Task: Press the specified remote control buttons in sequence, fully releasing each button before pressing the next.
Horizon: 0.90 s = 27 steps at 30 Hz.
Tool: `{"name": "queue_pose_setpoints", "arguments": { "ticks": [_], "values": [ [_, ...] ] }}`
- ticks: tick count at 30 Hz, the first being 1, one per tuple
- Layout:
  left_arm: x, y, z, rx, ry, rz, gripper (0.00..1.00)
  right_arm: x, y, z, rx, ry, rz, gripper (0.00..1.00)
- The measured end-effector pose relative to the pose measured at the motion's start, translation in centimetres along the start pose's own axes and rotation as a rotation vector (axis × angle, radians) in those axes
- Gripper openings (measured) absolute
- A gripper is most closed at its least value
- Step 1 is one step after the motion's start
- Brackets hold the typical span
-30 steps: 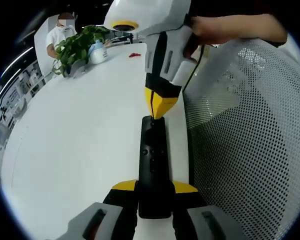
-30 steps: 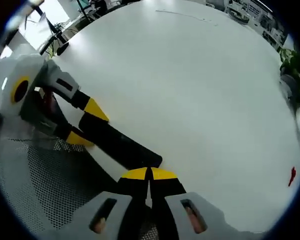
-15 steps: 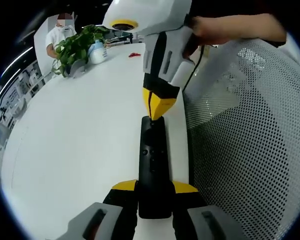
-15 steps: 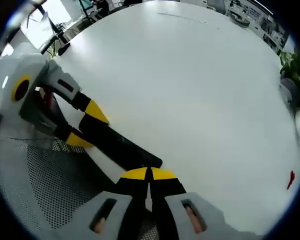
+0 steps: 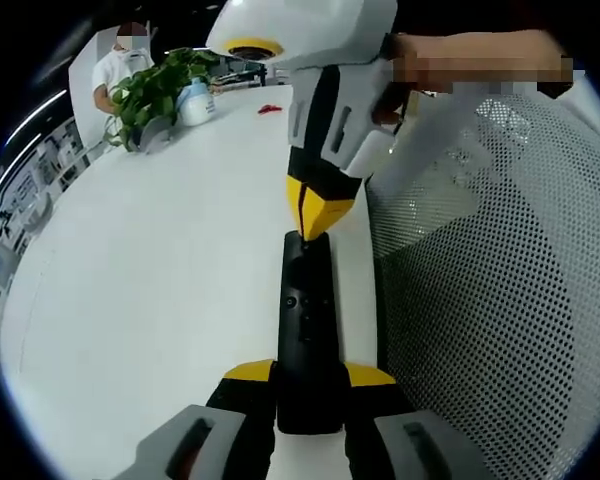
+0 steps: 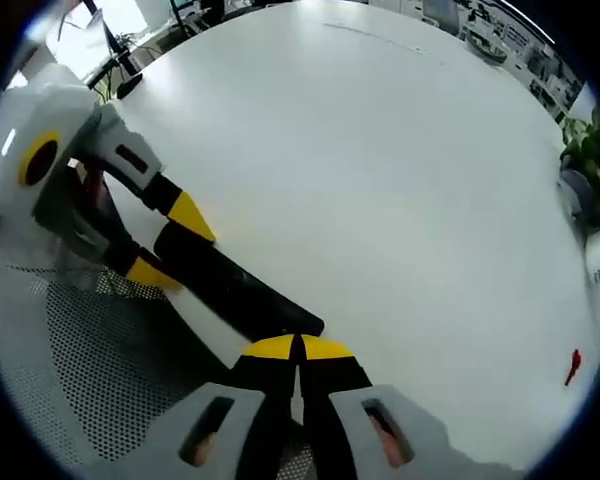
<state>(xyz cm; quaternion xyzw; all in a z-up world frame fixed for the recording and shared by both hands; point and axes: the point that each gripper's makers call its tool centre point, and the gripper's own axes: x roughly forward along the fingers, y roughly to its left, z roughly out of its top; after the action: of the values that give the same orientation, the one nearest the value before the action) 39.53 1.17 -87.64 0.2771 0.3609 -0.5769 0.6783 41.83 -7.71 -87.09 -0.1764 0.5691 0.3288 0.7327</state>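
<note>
A long black remote control [image 5: 307, 310] lies along the white table's [image 5: 150, 290] right edge. My left gripper [image 5: 308, 376] is shut on its near end, a yellow-tipped jaw on each side. From above, my right gripper [image 5: 316, 218] points down with its jaws shut, and its yellow tips touch the remote's far end, beyond the small buttons [image 5: 292, 302]. In the right gripper view, the right gripper [image 6: 298, 346] stands shut over the end of the remote [image 6: 235, 292]. The left gripper [image 6: 167, 244] clamps the remote's other end at the left.
A white mesh chair [image 5: 480, 300] stands close against the table's right side and appears below the remote as the mesh chair [image 6: 90, 390]. At the far end are a potted plant [image 5: 155, 95], a bottle [image 5: 195, 103], a small red item [image 5: 270, 108] and a person [image 5: 115, 68].
Hardly anything differs. The right gripper view's camera has shifted slightly; its shut tips stay on the remote's far end. The left gripper keeps its hold.
</note>
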Motion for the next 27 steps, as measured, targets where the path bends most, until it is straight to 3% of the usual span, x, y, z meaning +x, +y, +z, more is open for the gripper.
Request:
{"name": "queue_pose_setpoints", "arguments": {
  "ticks": [8,19,27],
  "values": [
    [0.02,-0.01,0.04,-0.003,0.002,0.005,0.24,-0.1,0.12,-0.02,0.022,-0.032,0.021,0.0],
    [0.08,-0.02,0.09,0.003,0.005,0.006,0.24,-0.22,0.11,0.0,0.09,-0.013,0.044,0.0],
    [0.07,-0.11,0.08,0.021,0.011,0.002,0.24,-0.67,0.92,0.78,0.101,-0.058,0.082,0.0]
  ]
}}
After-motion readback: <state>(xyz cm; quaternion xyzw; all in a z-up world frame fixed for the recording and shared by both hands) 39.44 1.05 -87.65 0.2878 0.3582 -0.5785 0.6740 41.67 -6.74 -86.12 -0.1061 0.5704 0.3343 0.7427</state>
